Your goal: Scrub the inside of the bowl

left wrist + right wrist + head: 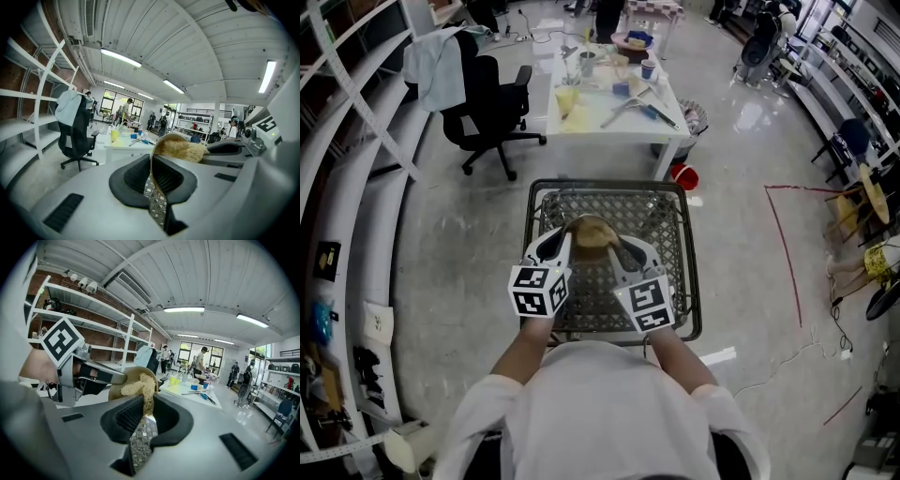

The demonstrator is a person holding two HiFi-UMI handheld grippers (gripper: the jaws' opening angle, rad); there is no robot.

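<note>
Bowl (592, 232) rim pinched in left gripper (153, 168) fingers, tan fibrous scrubber (139, 386) clamped in right gripper (143, 413) fingers, over wire cart (609, 185)

No words, numbers or brands are legible; the left gripper's cube (539, 291) and right gripper's cube (645, 305) carry only black-and-white square markers.

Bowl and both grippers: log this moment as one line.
left gripper: shut on bowl rim | right gripper: shut on scrubber | scrubber in bowl | held over wire basket
</note>
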